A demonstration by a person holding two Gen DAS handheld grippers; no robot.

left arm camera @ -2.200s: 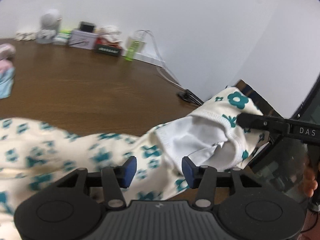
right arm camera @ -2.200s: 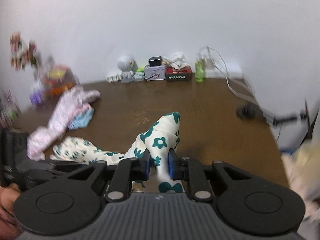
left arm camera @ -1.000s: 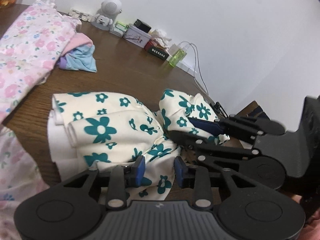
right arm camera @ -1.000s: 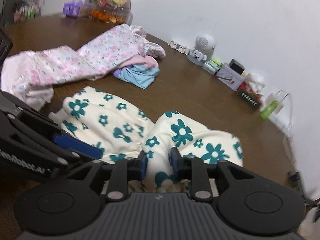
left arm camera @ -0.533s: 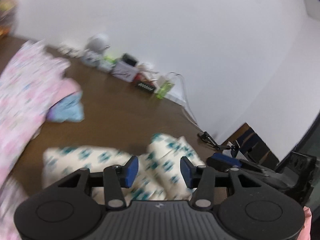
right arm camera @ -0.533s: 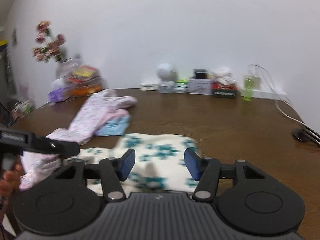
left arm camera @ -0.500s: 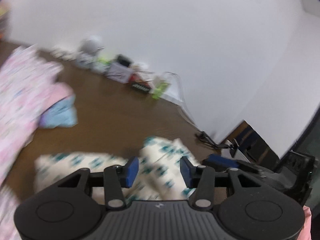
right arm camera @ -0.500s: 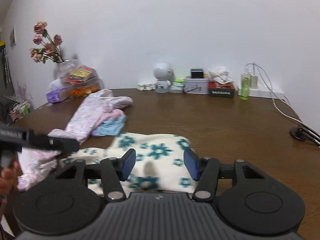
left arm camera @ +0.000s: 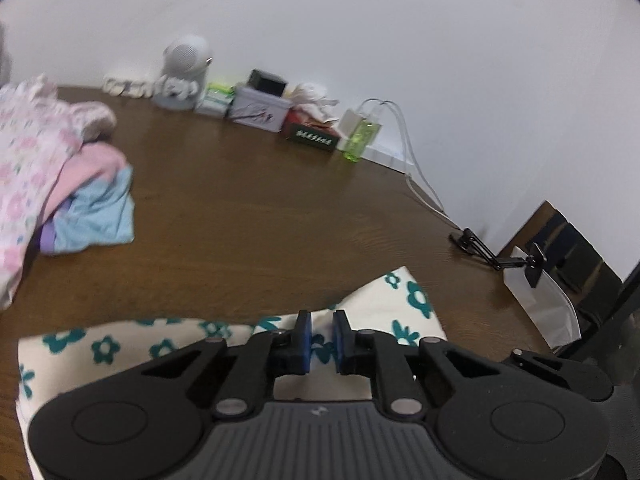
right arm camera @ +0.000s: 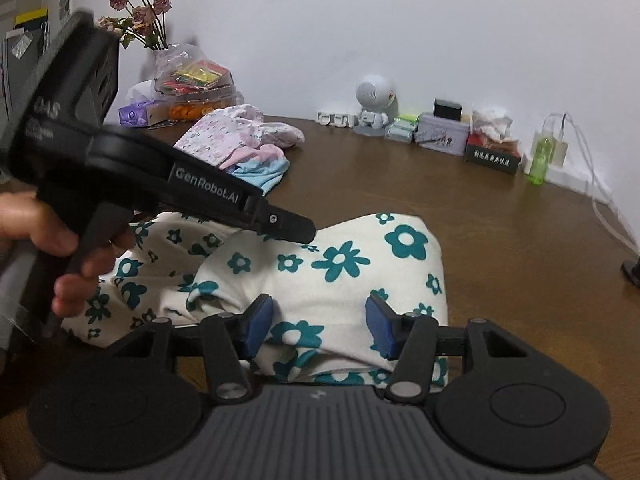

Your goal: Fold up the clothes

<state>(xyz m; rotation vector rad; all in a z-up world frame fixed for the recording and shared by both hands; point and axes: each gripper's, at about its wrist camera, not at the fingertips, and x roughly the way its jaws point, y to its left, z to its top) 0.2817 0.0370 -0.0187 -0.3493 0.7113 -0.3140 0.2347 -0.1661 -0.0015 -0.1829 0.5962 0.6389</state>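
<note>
So, from the left wrist camera, the left claw is nearly clenched, its blue pads pinching a ridge of the cream flowered garment, which lies at the near edge of the brown worktop. Farther off you get the pink and blue clothes pile at the left and a row of clutter along the wall, including a green bottle. My guess at the risk: that pinch looks thin, so a quick lift could slip the cloth out, or drag the whole bundle and undo whatever fold is already there. Switching to the right wrist camera, the right claw is spread wide and released, hovering with a pad on each side of the near hump of the garment and gripping nothing. This view shows what the left one can't: the left claw coming in from the side with the person's hand on its handle, how lumpy and rolled the garment actually is, plus dried roses and snack bags at the back.
</note>
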